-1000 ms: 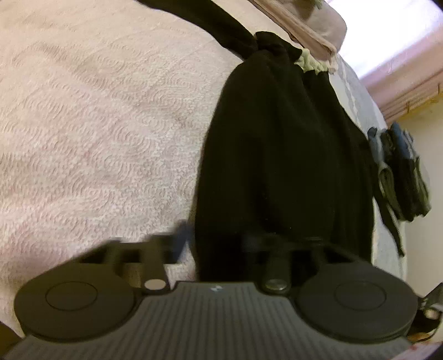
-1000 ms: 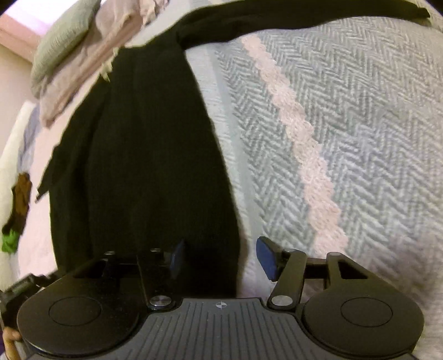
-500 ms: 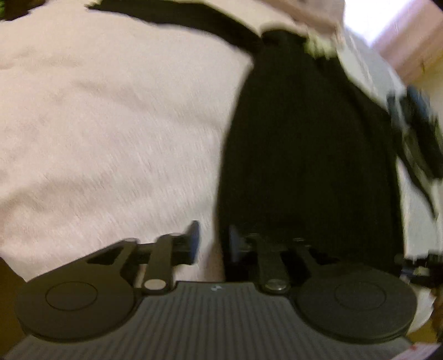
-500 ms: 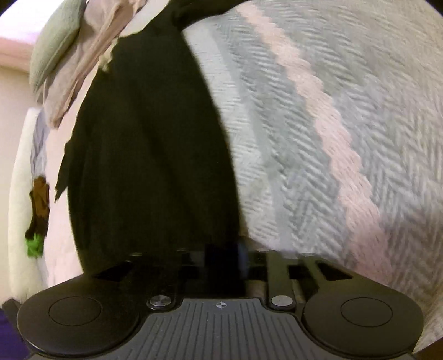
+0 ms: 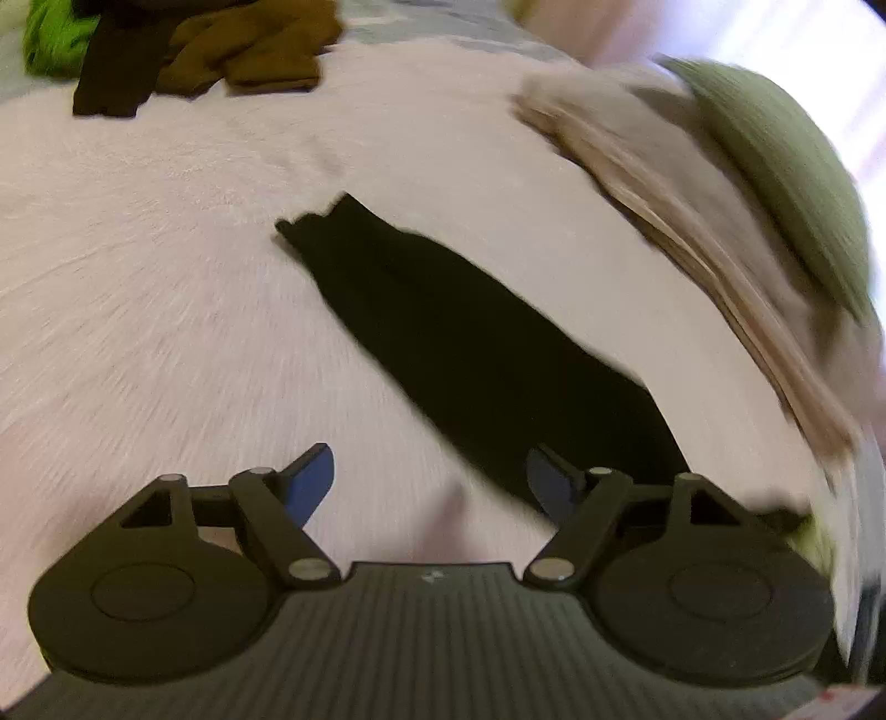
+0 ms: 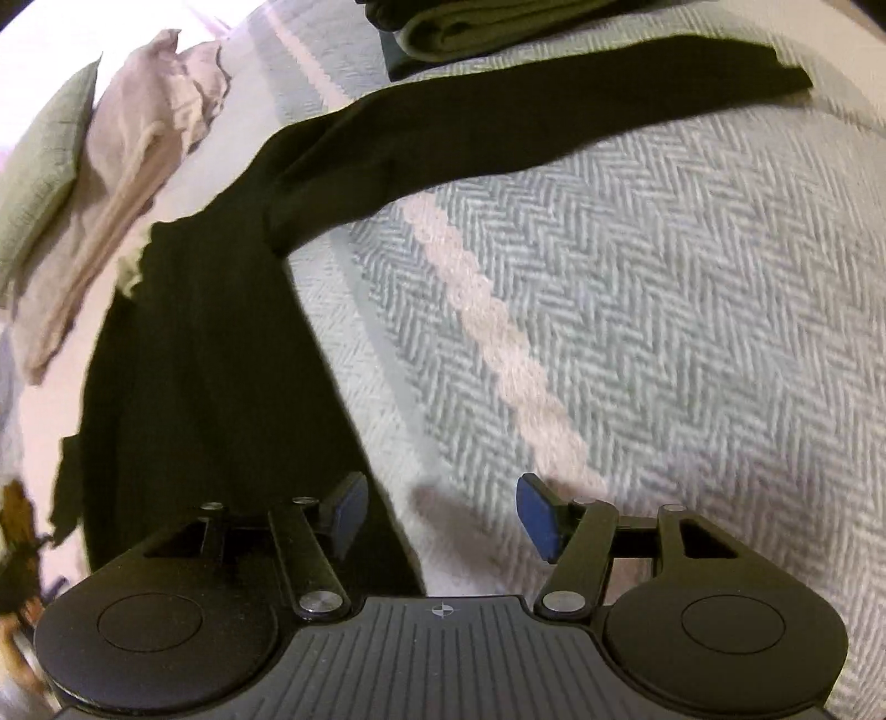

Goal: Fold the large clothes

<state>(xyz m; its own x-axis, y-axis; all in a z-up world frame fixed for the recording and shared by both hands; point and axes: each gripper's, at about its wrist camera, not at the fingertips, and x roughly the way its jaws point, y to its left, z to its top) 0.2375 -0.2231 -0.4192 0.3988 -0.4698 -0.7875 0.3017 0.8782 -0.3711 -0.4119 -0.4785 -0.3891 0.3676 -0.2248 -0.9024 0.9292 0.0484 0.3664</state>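
A black long-sleeved garment lies flat on the bed. In the left wrist view one black sleeve runs from the far left down to my left gripper, whose jaws are opening with only pink bedspread between them; the right fingertip hangs over the sleeve's near end. In the right wrist view the garment's body lies at the left and its other sleeve stretches away to the upper right. My right gripper stands open over the bedding beside the body's edge, holding nothing.
A pink bedspread and a grey herringbone blanket cover the bed. Beige clothes and a green cushion lie at the right. Brown and green clothes sit far off; a folded stack lies beyond the sleeve.
Both grippers let go of the black garment and opened. The left one swung left, away from the body toward the sleeve. The right one shifted right, off the garment's edge.
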